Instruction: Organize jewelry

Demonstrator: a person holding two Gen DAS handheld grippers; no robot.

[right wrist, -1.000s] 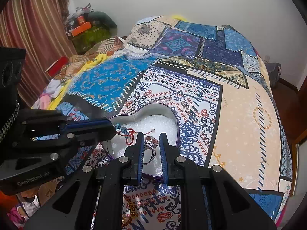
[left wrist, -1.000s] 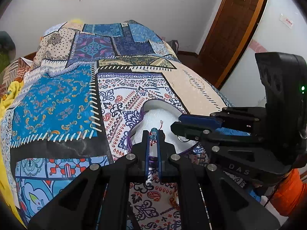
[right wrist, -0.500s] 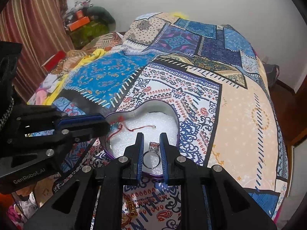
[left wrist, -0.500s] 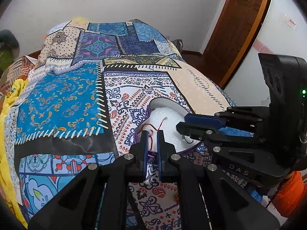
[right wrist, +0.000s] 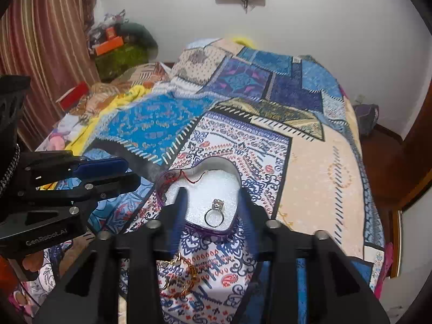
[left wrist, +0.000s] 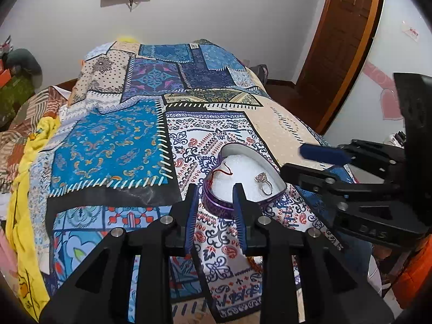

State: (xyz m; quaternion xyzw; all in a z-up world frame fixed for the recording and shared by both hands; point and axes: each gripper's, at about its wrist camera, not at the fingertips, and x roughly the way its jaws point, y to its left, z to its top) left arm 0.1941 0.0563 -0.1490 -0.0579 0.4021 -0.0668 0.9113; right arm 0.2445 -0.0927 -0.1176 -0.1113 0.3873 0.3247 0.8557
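Note:
A purple heart-shaped box (left wrist: pixel 216 205) (right wrist: pixel 162 189) with white foam lining sits on the patterned bedspread. A silver ring with a stone (left wrist: pixel 264 183) (right wrist: pixel 214 213) lies on the foam at the box's near right. A red thread bracelet (left wrist: pixel 222 170) (right wrist: pixel 189 176) lies at the box's left lobe. My left gripper (left wrist: pixel 216 208) is open and empty just in front of the box; it also shows in the right wrist view (right wrist: pixel 113 172). My right gripper (right wrist: pixel 212 205) is open and empty, its fingers either side of the ring; it also shows in the left wrist view (left wrist: pixel 310 162).
Loose gold jewelry (right wrist: pixel 178 272) lies on the bedspread near me, below the box, partly hidden by the right gripper. Yellow cloth (left wrist: pixel 21 178) and clutter lie along the bed's left side. A wooden door (left wrist: pixel 340 40) is at the right.
The left gripper let go of the red bracelet and the right let go of the ring; both now lie in the box. Both grippers opened and pulled back toward me.

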